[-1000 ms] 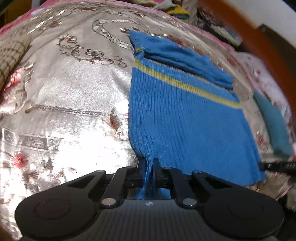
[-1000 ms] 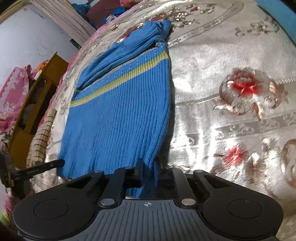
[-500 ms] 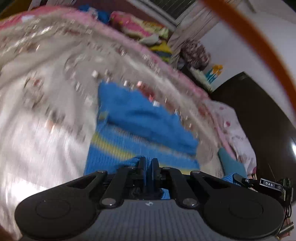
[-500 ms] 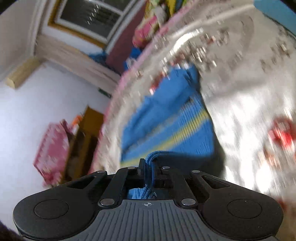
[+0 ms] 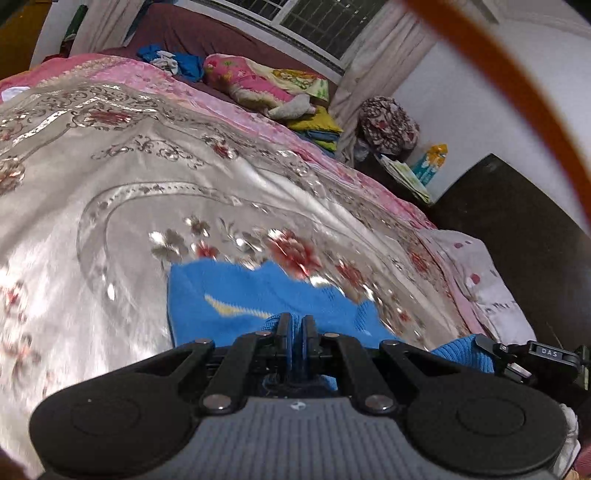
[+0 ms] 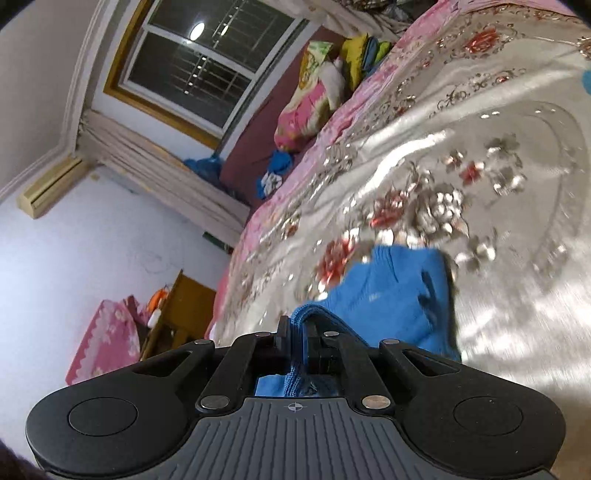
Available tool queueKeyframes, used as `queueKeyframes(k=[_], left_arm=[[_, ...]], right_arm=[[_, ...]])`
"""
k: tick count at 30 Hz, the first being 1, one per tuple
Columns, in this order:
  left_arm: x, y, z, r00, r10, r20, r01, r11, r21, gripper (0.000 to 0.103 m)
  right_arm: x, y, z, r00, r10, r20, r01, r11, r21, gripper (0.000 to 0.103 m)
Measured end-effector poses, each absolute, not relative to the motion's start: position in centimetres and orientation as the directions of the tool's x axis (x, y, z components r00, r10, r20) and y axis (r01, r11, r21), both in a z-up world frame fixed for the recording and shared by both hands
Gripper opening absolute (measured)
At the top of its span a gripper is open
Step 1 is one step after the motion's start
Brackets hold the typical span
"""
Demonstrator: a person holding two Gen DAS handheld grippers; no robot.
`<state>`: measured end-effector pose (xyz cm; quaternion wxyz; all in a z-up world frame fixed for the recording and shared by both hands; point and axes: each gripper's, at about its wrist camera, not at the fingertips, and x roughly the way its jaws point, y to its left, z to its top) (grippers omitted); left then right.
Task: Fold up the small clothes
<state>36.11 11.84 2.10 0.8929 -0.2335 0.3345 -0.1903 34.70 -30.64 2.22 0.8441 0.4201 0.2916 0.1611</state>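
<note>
1. Left wrist view: we see the left tool pitched downward over the bed, its two fingers pressed together on a bunched edge of the blue knit garment.
2. Left wrist view: the garment lies on the silver floral bedspread just ahead of the tool, with a short yellow stripe visible on it. Its near edge rises from the bed into the closed fingers.
3. Left wrist view: at the lower right we see the right tool touching another raised part of the same garment.
4. Left wrist view: a floral pillow, a stack of folded clothes and a window sit at the far end of the bed. An orange band arcs across the upper right of the frame. Nothing lies between the tool and the garment.
5. Right wrist view: we see the right tool rolled to one side, so the room appears tilted. Its fingers are closed on a ribbed fold of the blue knit garment.
6. Right wrist view: the rest of the garment lies bunched on the bedspread directly beyond the fingers.
7. Right wrist view: a wooden cabinet and a pink patterned mat stand beside the bed at the left.
</note>
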Motion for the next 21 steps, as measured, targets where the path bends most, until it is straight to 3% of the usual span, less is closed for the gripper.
queueKeyframes(k=[17, 21], left_arm=[[42.6, 14.5, -1.7, 0.741, -0.364, -0.564, -0.016, 0.831, -0.556, 0.01], [43.0, 15.1, -1.8, 0.747, -0.321, -0.582, -0.056, 0.842, -0.536, 0.01]], right_arm=[[43.4, -30.2, -1.5, 0.787, 0.4, -0.47, 0.125, 0.642, 0.757, 0.007], [44.4, -30.3, -2.2, 0.778, 0.385, -0.497, 0.166, 0.637, 0.753, 0.011]])
